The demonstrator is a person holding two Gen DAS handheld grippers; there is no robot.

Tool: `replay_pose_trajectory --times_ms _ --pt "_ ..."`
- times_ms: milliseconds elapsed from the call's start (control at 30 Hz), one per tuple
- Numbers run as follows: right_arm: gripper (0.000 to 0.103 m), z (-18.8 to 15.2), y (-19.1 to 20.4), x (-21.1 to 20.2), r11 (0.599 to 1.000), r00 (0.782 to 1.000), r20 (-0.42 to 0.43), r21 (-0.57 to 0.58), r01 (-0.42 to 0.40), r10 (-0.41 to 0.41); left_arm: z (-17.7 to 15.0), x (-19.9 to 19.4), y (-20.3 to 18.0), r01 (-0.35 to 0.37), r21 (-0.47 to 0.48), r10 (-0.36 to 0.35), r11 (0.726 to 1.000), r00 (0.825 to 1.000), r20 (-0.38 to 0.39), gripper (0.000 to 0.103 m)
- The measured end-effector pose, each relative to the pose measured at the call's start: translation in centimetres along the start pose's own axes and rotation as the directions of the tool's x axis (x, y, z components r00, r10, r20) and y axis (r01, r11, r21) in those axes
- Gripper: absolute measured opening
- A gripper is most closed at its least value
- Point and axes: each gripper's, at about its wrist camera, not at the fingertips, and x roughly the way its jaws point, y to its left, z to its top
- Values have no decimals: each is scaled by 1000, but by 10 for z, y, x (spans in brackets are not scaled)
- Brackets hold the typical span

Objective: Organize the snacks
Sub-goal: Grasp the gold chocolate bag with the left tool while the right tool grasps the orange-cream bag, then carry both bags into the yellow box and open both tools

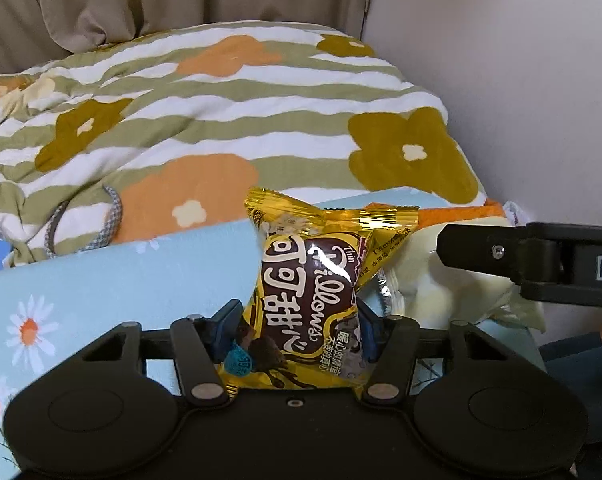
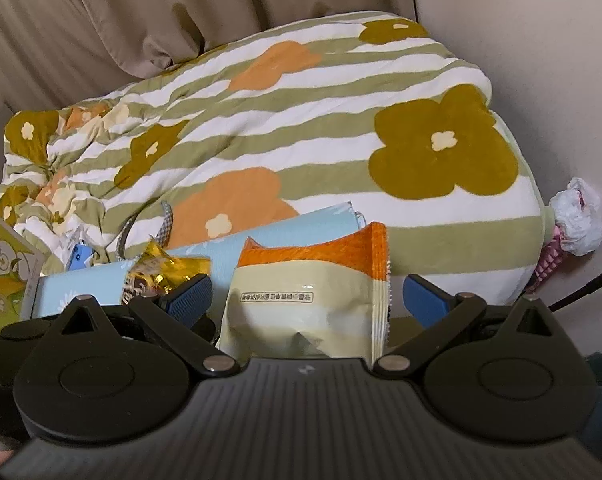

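A big quilt [image 2: 285,128] with green and white stripes and orange and olive flowers lies in a heap on the bed. In front of it is a light blue cloth [image 1: 101,280] printed with white daisies. Behind the quilt hang beige curtains [image 2: 141,12], and a pale wall [image 2: 541,60] stands to the right. A grey braided cord [image 1: 109,220] lies looped on the quilt near the blue cloth. By the wall, a crumpled white plastic bag [image 2: 577,216] sits beside the quilt's edge, with something pink under it.
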Motion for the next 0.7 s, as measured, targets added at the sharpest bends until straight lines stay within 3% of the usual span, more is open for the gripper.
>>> replay_pose_trajectory --times_ms 500,700 --pt "103 -8 30 21 987 998 10 -145 69 -69 -12 -30 33 -109 -57 110 992 993 31 58" --pt "103 -16 48 30 962 994 18 -251 108 -107 -20 -43 44 -140 -85 144 987 989 40 58"
